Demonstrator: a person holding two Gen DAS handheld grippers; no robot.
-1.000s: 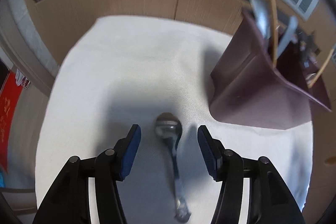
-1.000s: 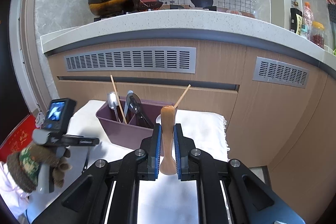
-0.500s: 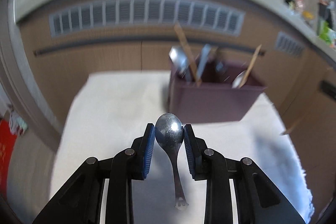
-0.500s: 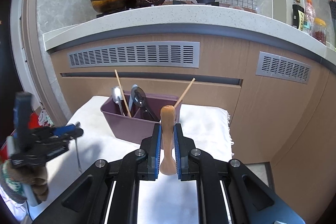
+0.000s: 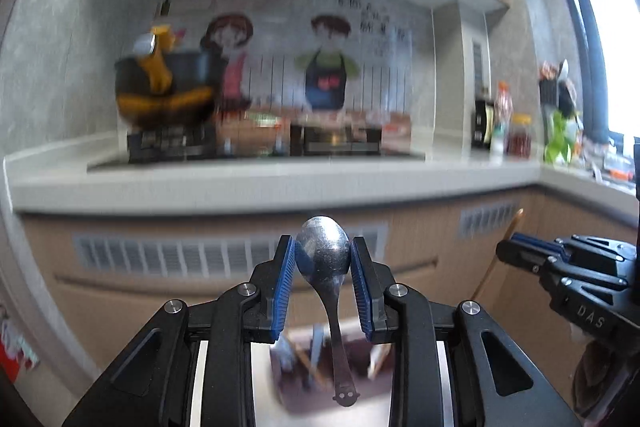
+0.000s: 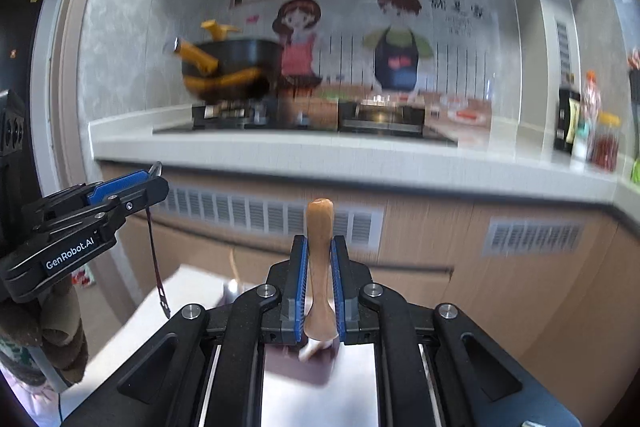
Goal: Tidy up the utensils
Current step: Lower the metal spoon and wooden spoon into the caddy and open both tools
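The left gripper [image 5: 323, 263] clamps a metal spoon [image 5: 325, 259] by its bowl, handle hanging above the blurred purple utensil caddy [image 5: 320, 359], while the right gripper [image 6: 319, 267] pinches a wooden spoon [image 6: 319, 267] upright.

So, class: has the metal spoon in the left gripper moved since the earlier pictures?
Yes. The metal spoon has gone up: it lay on the white cloth, and now, held in the left gripper, it hangs above the purple utensil holder, level with the cabinet vent.

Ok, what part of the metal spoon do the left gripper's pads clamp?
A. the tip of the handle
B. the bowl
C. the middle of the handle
B: the left gripper pinches the metal spoon by its bowl, and the handle hangs down below.
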